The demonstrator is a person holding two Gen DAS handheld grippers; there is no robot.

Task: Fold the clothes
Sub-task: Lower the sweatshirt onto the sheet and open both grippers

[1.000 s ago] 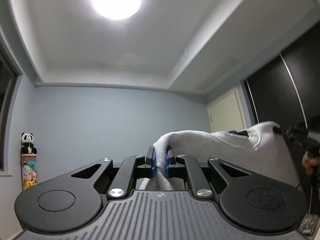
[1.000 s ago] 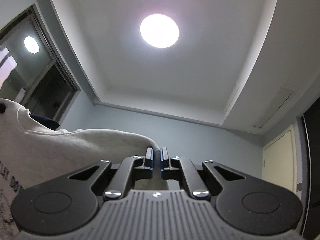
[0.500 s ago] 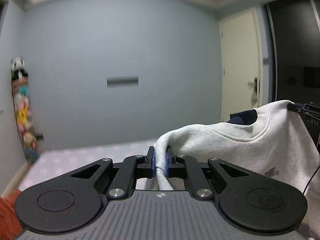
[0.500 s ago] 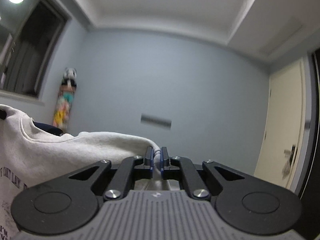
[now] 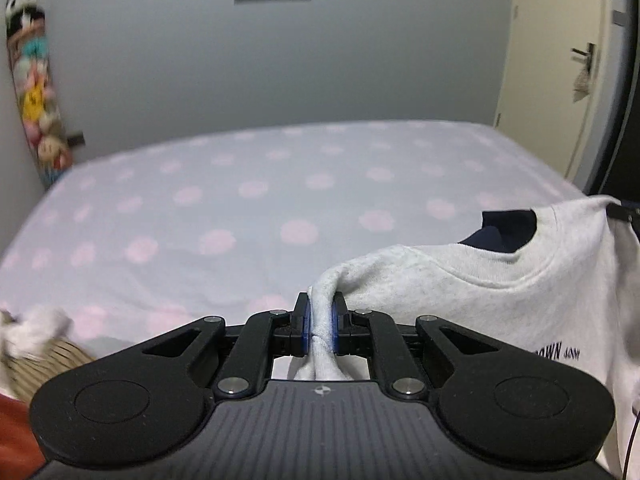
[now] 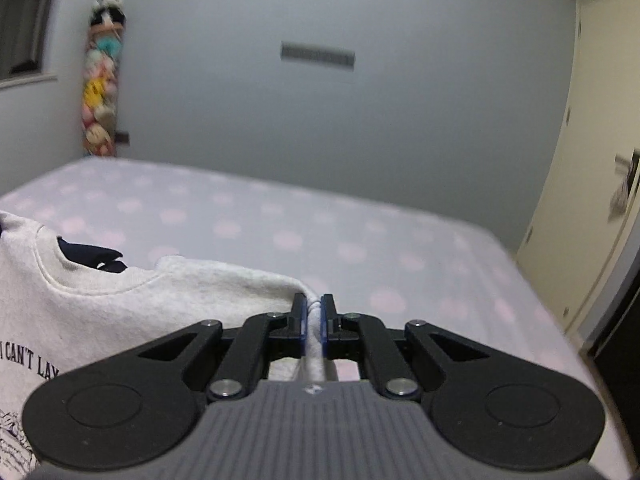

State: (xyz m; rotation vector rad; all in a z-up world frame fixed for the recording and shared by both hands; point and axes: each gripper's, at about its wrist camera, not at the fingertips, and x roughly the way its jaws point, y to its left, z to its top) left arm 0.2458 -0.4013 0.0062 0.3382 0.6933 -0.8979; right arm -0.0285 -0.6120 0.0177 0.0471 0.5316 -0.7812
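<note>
Both sets of jaws are pinching cloth: left gripper (image 5: 321,322) and right gripper (image 6: 314,320) each clamp a shoulder of the grey sweatshirt (image 5: 520,280), stretched between them above the polka-dot bed (image 5: 240,200); a plush-toy column (image 6: 102,76) stands behind the bed.

Black linkages, silver screws, blue-lined jaws

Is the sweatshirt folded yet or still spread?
Spread: the sweatshirt hangs stretched between the left gripper and right gripper, above the bed.
</note>
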